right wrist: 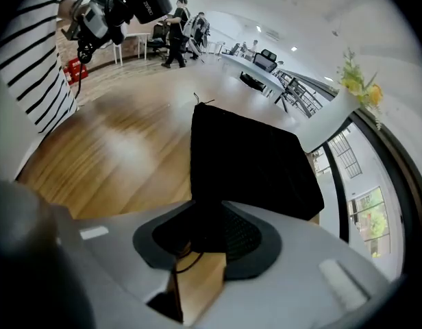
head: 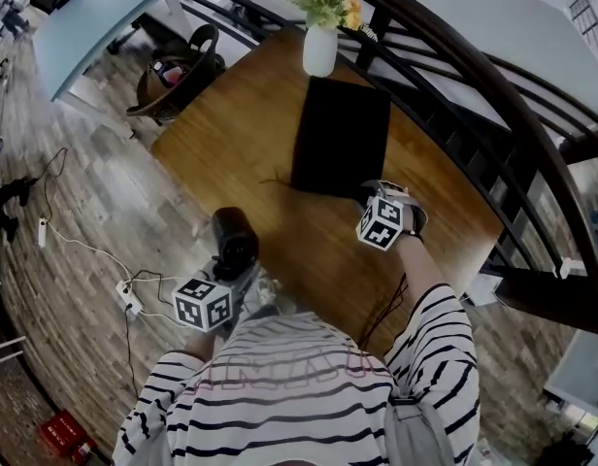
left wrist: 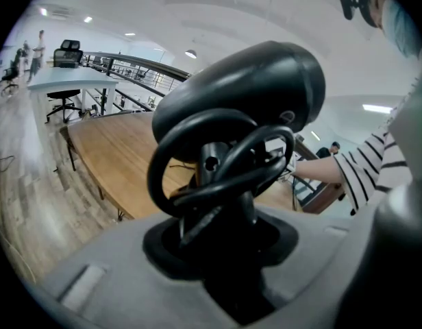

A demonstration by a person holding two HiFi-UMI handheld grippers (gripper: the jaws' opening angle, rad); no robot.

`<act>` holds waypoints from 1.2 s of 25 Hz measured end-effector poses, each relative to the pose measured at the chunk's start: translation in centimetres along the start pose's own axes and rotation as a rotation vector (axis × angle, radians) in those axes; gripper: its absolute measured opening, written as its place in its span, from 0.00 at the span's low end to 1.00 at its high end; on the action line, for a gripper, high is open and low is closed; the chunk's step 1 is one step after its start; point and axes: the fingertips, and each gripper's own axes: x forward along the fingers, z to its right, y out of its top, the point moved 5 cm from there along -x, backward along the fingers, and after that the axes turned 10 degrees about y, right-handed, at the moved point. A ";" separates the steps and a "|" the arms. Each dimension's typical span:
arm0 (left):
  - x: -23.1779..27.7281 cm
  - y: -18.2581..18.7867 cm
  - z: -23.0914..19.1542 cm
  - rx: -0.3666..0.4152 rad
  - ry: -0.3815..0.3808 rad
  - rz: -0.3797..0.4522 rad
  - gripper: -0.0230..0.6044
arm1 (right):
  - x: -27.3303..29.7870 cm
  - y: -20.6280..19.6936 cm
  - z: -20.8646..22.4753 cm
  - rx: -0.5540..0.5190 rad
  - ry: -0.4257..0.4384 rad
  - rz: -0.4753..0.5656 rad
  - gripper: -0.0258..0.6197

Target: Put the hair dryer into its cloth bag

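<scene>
A black hair dryer (head: 233, 241) (left wrist: 245, 101), its cord coiled in loops round the handle, is held up at the table's near left edge. My left gripper (head: 241, 276) (left wrist: 218, 235) is shut on its handle. The black cloth bag (head: 340, 134) (right wrist: 249, 160) lies flat on the wooden table (head: 231, 134). My right gripper (head: 373, 192) (right wrist: 197, 249) points steeply down at the bag's near right corner. The bag's edge reaches in between its jaws, with bare wood showing in the gap beside it, so the pads stand a little apart.
A white vase (head: 320, 49) (right wrist: 329, 123) of flowers stands just behind the bag. A dark railing (head: 474, 95) runs along the table's right side. A chair with a bag (head: 178, 76) stands at the far left corner. A power strip (head: 129, 297) and cables lie on the floor.
</scene>
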 end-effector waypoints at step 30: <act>0.9 -0.8 -0.9 0.059 0.003 -0.058 0.28 | -4.2 5.0 -1.0 0.619 0.235 0.499 0.06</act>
